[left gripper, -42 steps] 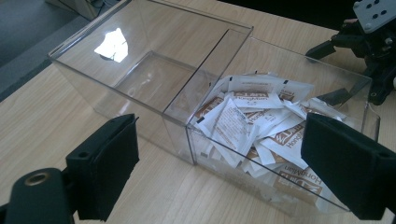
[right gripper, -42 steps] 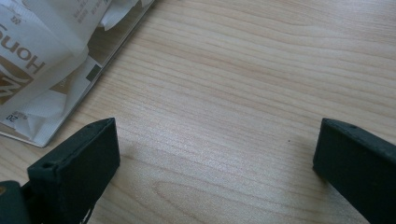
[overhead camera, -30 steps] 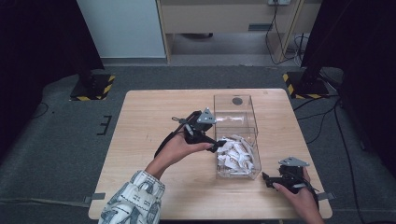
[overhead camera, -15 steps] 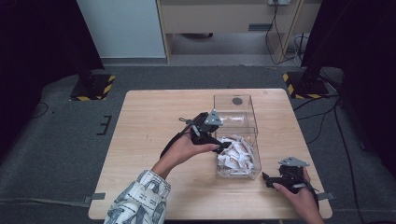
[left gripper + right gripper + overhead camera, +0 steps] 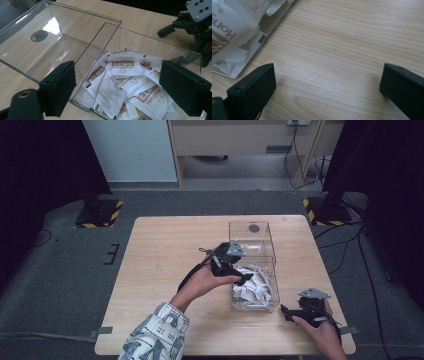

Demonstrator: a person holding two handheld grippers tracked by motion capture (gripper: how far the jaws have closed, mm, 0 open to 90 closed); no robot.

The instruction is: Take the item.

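Hovering wide-jawed over sachets in clear box, left gripper holds nothing.

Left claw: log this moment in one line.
left claw: open, over packets | box: near half full | right claw: open, idle

A light wooden table stands on grey carpet. Black curtains hang at both sides. Behind are a pale blue panel and a wooden cabinet. 2 black bases with yellow-black hazard stripes flank the table.
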